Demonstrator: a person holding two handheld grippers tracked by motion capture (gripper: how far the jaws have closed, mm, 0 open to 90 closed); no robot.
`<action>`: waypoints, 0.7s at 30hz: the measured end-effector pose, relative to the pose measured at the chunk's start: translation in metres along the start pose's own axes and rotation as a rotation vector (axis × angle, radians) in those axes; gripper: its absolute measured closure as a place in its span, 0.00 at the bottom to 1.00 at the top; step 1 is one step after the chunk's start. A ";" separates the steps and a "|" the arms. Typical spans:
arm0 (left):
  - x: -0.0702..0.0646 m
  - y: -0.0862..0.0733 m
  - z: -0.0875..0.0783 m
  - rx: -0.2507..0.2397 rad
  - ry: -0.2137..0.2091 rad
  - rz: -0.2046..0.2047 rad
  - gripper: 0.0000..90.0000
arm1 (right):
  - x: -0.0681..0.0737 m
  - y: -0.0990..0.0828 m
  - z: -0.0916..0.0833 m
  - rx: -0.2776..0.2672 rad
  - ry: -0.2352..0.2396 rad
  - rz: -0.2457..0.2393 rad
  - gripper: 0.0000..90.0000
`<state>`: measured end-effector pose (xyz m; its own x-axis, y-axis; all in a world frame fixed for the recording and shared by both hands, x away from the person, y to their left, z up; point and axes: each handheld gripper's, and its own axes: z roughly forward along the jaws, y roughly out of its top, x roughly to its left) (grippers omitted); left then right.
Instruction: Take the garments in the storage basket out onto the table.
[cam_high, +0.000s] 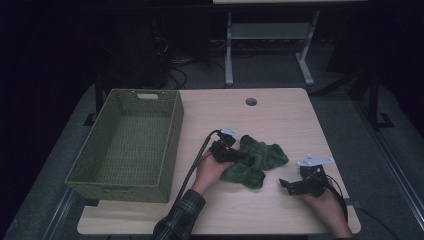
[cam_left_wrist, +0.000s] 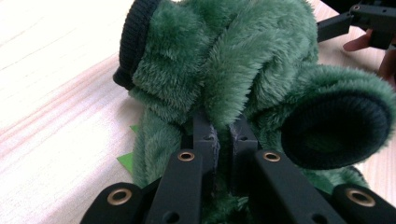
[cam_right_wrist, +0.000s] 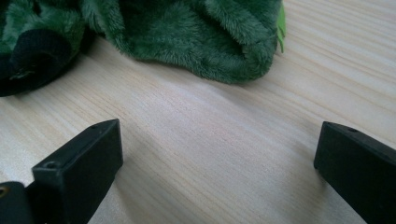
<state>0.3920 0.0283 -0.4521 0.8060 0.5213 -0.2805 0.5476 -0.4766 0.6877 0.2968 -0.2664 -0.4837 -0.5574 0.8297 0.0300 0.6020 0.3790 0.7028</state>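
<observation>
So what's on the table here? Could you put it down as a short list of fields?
surface: light wooden table
garment: fluffy green garment with dark cuffs, crumpled near the table's middle
left gripper: jaws nearly together, pinching the garment's fabric
right gripper: jaws wide apart, nothing between them, resting on the table just short of the garment
basket: green woven basket at the table's left, nothing inside

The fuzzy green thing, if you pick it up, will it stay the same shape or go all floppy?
Probably floppy: the fuzzy green garment lies crumpled in soft folds on the table. It looks light, being thin plush with dark cuffs. It likely won't slip, since the left gripper is shut on a pinch of its pile.
</observation>
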 end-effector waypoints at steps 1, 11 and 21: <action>-0.001 0.000 -0.001 -0.003 0.004 0.002 0.92 | 0.000 0.000 0.000 0.000 0.001 -0.001 0.01; -0.022 0.006 -0.033 -0.024 0.064 0.106 0.55 | 0.000 0.000 0.000 -0.001 0.005 -0.007 0.01; -0.058 -0.007 -0.059 -0.071 0.013 0.149 0.70 | 0.000 0.000 0.000 -0.001 0.005 -0.006 0.01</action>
<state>0.3278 0.0431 -0.4012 0.8737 0.4582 -0.1634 0.4048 -0.4986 0.7665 0.2966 -0.2659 -0.4837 -0.5642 0.8251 0.0292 0.5977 0.3838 0.7039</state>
